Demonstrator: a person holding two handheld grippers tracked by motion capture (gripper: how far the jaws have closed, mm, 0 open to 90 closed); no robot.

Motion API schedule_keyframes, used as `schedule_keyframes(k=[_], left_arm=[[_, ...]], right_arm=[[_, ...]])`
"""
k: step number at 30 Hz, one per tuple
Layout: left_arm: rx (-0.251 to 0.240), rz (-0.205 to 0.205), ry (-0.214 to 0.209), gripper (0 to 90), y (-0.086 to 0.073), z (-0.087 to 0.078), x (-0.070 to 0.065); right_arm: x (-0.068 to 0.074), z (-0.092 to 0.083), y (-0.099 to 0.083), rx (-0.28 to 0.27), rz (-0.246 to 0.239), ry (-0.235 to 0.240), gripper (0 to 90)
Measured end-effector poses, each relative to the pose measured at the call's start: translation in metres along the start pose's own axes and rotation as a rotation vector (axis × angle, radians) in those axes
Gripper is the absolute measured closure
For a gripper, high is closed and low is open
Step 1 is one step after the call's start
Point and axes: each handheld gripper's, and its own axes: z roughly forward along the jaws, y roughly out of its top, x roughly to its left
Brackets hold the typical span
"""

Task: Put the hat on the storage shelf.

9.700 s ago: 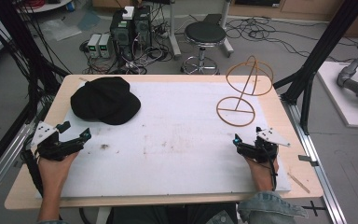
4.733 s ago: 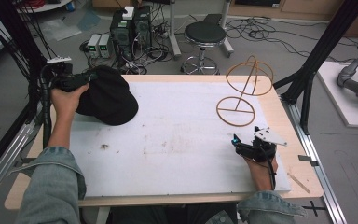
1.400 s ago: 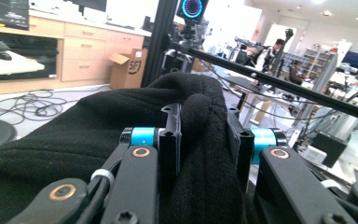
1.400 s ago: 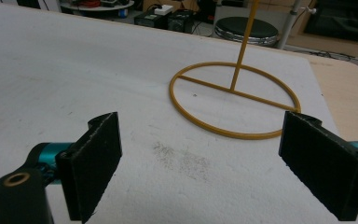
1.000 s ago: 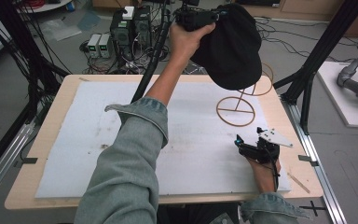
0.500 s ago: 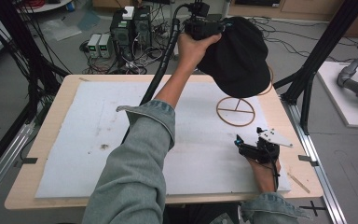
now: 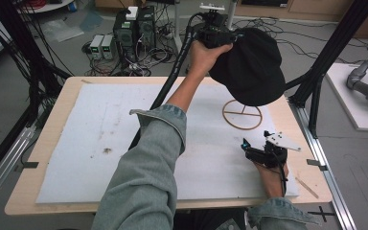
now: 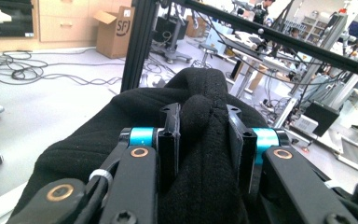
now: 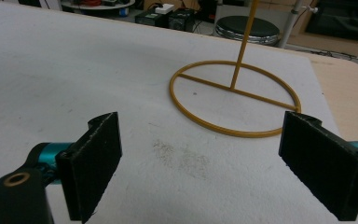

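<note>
A black hat [image 7: 254,67] hangs in the air over the yellow wire stand [image 7: 242,113], hiding the stand's top. My left gripper [image 7: 222,39] is shut on a fold of the hat's fabric at its left side. In the left gripper view the pads [image 8: 169,135] pinch a bunched ridge of the hat [image 8: 121,116], with the left gripper [image 8: 201,126] aimed out across the room. My right gripper [image 7: 247,149] rests on the white foam mat [image 7: 100,143] at the front right, open with nothing between its fingers. Beyond the right gripper [image 9: 200,158] stands the stand's ring base [image 9: 233,132].
A person's denim sleeve [image 7: 148,167] reaches diagonally across the mat. The left gripper's black cable [image 7: 172,81] trails down to the mat's middle. Black frame struts [image 7: 316,81] rise at the table's right far corner. Electronics boxes [image 7: 134,28] sit on the floor behind the table.
The left gripper took the hat from the table's far left and carried it right. Over the last second it sank with the hat toward the stand's top. The right gripper stayed still.
</note>
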Motion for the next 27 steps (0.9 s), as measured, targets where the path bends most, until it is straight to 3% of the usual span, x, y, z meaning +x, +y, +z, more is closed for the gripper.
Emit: schedule_keyframes(k=[8,27], left_arm=[[0.031,0.001,0.003,70.1,-0.01,0.014,0.0],[0.072,0.019,-0.006,69.1,-0.022,0.03,0.0]], right_arm=[[-0.001,0.0,0.0,-0.001,-0.003,0.001,12.8],[-0.001,-0.001,0.0,0.005,0.001,0.001,12.9]])
